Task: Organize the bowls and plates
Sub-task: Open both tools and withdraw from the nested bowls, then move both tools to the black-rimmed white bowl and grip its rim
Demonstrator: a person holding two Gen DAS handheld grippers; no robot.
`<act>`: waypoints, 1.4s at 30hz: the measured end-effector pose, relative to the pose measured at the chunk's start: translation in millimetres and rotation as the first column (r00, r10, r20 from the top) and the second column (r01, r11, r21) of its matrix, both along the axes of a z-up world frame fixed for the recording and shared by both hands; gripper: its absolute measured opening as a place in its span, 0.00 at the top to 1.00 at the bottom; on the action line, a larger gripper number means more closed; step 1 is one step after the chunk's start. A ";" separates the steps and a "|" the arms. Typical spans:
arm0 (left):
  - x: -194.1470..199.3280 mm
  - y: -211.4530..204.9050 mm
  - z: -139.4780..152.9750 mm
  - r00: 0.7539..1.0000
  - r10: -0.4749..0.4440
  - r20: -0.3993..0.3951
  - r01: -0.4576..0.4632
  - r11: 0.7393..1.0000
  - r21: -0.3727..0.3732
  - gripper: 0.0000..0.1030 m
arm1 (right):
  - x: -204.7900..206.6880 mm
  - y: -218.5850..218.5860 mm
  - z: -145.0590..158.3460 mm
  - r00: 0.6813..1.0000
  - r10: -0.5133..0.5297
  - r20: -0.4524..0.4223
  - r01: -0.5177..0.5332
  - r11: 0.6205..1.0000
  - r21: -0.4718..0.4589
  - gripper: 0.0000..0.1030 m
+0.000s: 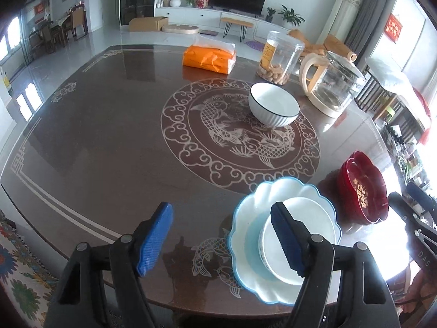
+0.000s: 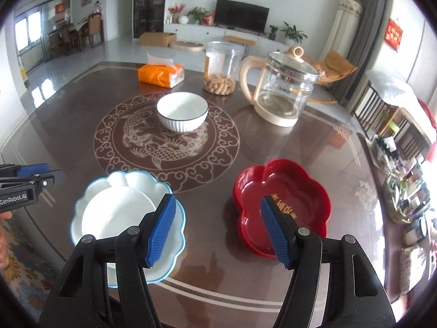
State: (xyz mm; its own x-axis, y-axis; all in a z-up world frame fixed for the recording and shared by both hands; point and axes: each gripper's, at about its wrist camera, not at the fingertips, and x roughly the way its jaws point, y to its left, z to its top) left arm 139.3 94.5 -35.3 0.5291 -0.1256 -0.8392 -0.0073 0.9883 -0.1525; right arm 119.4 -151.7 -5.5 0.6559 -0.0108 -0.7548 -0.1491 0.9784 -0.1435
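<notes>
Both jaws wide open, empty; right gripper (image 2: 217,228) hangs between scalloped blue-rimmed white plate (image 2: 166,191) at 9 o'clock and red flower-shaped dish (image 2: 300,175) at 3; risk: glossy rims slipping, chipping.

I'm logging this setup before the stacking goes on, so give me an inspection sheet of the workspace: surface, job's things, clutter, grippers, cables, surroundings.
Surface: dark glossy table with a fish inlay; glare patches.
Job's things: white plate lies on the blue-rimmed scalloped plate; red flower-shaped dish beside it, apart; white ribbed bowl on the inlay, upright.
Clutter: orange tissue pack, snack jar, glass kettle at the far side.
Grippers: left gripper open, empty; right gripper open, empty.
Cables: nothing seen.
Surroundings: living room with a television, potted plants and chairs.
</notes>
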 end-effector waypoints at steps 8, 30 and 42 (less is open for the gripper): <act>28.7 -5.9 -11.1 0.986 -0.089 -0.143 0.123 0.961 0.247 0.23 | 1.9 -3.4 9.2 0.998 -0.022 0.052 0.023 0.999 -0.032 0.34; 148.9 -8.8 -4.5 0.961 -0.124 -0.248 0.137 0.990 0.033 0.04 | 129.8 -54.2 10.7 0.941 0.078 -0.329 0.044 0.936 0.348 0.24; 248.7 -36.9 -45.6 0.950 -0.089 -0.298 0.066 0.994 -0.088 0.28 | 242.6 -31.5 -29.2 0.910 0.030 -0.413 0.115 0.940 0.322 0.26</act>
